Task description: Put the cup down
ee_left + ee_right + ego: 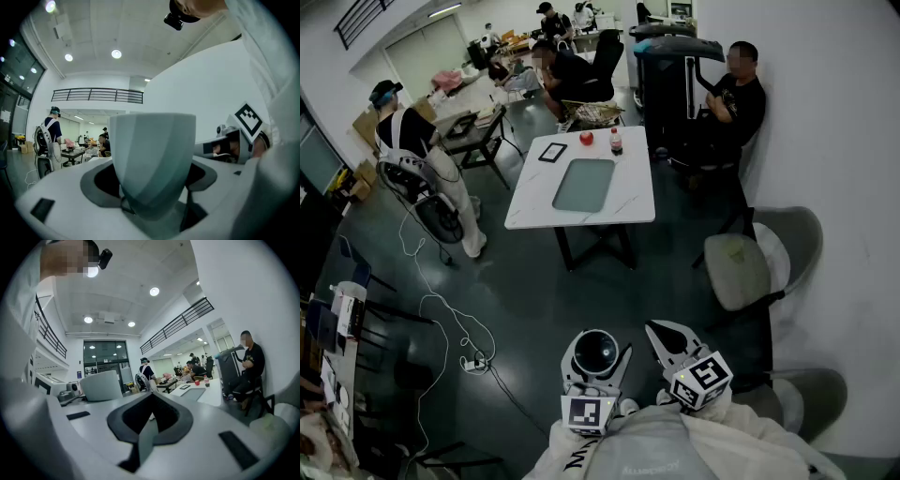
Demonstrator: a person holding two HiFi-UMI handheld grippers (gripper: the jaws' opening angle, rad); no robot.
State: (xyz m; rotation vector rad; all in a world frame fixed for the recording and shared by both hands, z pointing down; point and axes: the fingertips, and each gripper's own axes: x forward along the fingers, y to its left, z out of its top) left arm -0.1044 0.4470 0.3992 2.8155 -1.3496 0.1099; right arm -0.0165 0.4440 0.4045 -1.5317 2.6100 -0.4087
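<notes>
Closest to the wearer's body, the left gripper (pixel 598 361) has its 2 jaws spread wide and clamped on the flanks of the cup (pixel 154 154), a pale grey-green tumbler that stands upright, mouth up, its long axis vertical and crosswise to the level jaws. It fills the gap between them, so it sits in the grip and rests on nothing. Just to the right, the right gripper (pixel 659 333) also points level; its jaws look closed tip to tip with nothing between them, and the cup shows at the left of its own view. Beyond both lies a stretch of dark floor (pixel 534 300) with a white cable (pixel 441 309) trailing at the left. Farther ahead stands the white table (pixel 628 202), carrying a grey mat (pixel 583 185), a dark tablet (pixel 552 152), a red apple (pixel 586 138) and a small bottle (pixel 616 142) along its far edge. Setting the cup down likely depends on that gap: the table lies well ahead of the left gripper, so the carry must go forward before any lowering.
</notes>
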